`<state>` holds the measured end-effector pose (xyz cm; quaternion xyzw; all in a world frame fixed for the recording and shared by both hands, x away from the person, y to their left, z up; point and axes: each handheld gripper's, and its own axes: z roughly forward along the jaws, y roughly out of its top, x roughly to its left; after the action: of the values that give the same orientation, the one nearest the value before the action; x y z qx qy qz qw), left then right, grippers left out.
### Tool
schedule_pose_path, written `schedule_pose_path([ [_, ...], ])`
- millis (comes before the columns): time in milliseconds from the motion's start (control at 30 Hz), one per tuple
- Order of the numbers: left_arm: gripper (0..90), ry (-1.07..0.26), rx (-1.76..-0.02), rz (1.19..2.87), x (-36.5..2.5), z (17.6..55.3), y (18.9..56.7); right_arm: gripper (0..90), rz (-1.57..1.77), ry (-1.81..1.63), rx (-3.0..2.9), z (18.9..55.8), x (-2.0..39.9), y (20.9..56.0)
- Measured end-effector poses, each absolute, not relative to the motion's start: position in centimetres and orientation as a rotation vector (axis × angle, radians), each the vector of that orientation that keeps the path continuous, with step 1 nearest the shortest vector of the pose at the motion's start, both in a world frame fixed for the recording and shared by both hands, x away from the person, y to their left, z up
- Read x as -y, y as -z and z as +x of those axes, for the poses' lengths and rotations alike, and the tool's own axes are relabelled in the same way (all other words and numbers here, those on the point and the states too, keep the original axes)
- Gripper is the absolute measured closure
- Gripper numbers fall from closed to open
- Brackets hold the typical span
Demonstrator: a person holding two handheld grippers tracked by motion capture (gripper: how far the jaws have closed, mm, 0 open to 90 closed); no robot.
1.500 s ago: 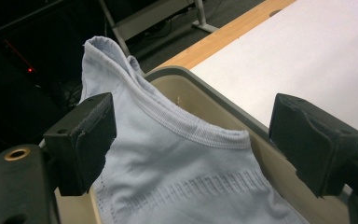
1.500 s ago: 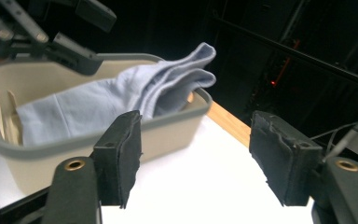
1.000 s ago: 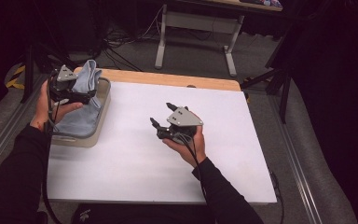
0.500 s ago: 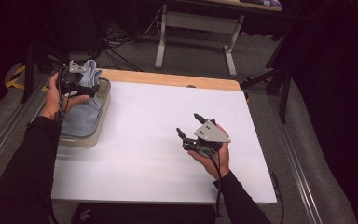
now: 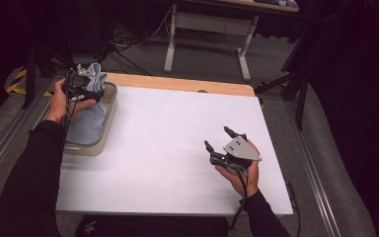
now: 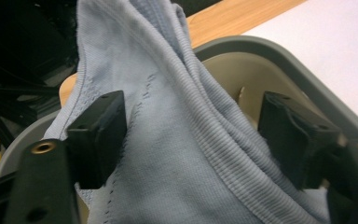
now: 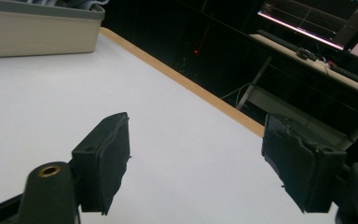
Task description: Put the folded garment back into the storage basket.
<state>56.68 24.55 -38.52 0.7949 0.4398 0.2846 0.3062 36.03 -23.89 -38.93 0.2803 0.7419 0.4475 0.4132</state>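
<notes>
My left gripper (image 6: 191, 140) has just been closing around the blue knit cloth (image 6: 177, 154) in the bin (image 5: 106, 121), not yet clamped; my right gripper (image 7: 196, 163), now nearer me, gapes empty.

no readable text, no labels, no brands, no numbers

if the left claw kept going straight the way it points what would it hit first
The pale blue ribbed cloth, already between the left claw's jaws; behind it, probably the grey plastic bin's wall.
</notes>
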Motion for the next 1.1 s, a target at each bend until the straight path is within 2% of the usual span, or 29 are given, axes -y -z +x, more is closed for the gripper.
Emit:
schedule_pose_path([
  [67, 41.8, -0.753, -1.162, 2.114, -24.5, 56.7, 38.6, 24.5, 0.71, -1.124, -1.869, 36.0, 24.0, 39.0],
  [100, 41.8, -0.746, -1.157, 2.123, -24.4, 56.7, 38.6, 24.5, 0.715, -1.114, -1.877, 36.0, 24.2, 39.2],
  [233, 61.6, -0.768, -1.155, 2.147, -24.3, 56.8, 38.7, 24.5, 0.719, -1.096, -1.897, 36.0, 24.6, 39.6],
  [267, 61.6, -0.771, -1.152, 2.155, -24.4, 56.8, 38.7, 24.5, 0.721, -1.096, -1.899, 36.0, 24.6, 39.6],
  [300, 69.5, -0.776, -1.149, 2.163, -24.4, 56.7, 38.7, 24.5, 0.72, -1.096, -1.906, 36.0, 24.7, 39.7],
  [367, 72.4, -0.778, -1.144, 2.176, -24.4, 56.7, 38.7, 24.5, 0.719, -1.095, -1.907, 36.0, 24.7, 39.7],
  [433, 79.0, -0.787, -1.138, 2.204, -24.4, 56.6, 38.6, 24.5, 0.714, -1.093, -1.915, 36.0, 24.6, 39.8],
  [667, 81.6, -0.796, -1.079, 2.286, -24.4, 56.0, 38.3, 24.5, 0.703, -1.096, -1.942, 36.1, 24.4, 40.0],
  [1100, 82.3, -0.712, -0.98, 2.398, -23.4, 55.5, 39.9, 24.4, 0.687, -1.094, -1.978, 36.2, 24.2, 40.4],
])
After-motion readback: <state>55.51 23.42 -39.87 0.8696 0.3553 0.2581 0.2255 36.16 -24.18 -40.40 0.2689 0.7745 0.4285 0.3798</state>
